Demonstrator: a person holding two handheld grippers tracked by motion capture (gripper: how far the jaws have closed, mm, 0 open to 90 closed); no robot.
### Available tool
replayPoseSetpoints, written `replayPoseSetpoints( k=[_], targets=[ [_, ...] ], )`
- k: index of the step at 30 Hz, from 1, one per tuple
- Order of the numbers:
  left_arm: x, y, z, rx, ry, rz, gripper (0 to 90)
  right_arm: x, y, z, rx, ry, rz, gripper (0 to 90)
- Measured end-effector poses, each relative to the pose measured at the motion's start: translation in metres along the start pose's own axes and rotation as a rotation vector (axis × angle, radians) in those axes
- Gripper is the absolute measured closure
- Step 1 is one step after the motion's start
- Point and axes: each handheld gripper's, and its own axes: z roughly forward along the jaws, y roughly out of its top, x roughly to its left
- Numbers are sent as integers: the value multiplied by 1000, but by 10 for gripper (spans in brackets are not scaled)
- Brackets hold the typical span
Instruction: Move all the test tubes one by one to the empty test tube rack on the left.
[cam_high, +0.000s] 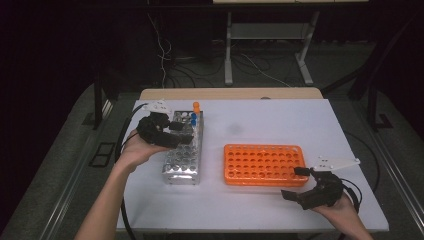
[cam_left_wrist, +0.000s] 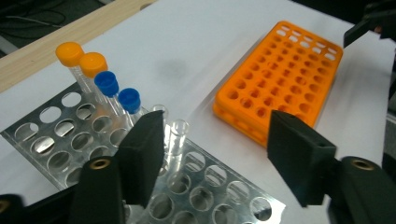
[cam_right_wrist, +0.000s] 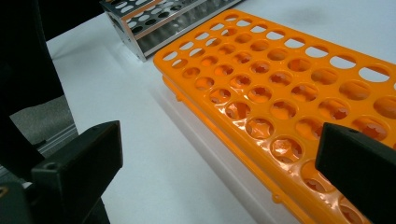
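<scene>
no tube held anywhere: left gripper with jaws apart and bare, hovering over the metal rack, an uncapped clear tube standing in a hole just beyond the pads, untouched. right gripper also spread wide and bare, resting low near the corner of the orange rack. judging by the layout, likely early in a tube transfer: orange rack with every visible hole vacant, all tubes in the metal one. 2 orange-capped tubes and 2 blue-capped tubes upright in a row at the far end. clear tube slim, glassy, open-mouthed, upright; probably slippery, needing a square pinch.
</scene>
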Motion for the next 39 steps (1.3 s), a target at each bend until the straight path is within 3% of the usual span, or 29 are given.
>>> replayPoseSetpoints(
  k=[6, 9, 14, 23, 32, 39],
  targets=[
    [-14, -12, -10, -38, 23, -12, 151, 1, 0, 0, -1, 2, 0, 3],
    [-19, -20, -13, -63, 25, -29, 118, 2, -1, 1, 0, 2, 1, 3],
    [-25, -33, -14, -70, 38, -61, 6, 4, -1, 1, 1, 3, -2, 3],
    [-38, -63, -8, -117, 50, -81, 0, 5, -3, 3, 2, 4, 0, 3],
    [-53, -98, 4, -151, 32, -106, 0, 7, -5, 3, 4, 5, 1, 3],
    [-61, -114, 11, -139, 31, -104, 0, 6, -8, 3, 2, -3, 10, 3]
  ],
)
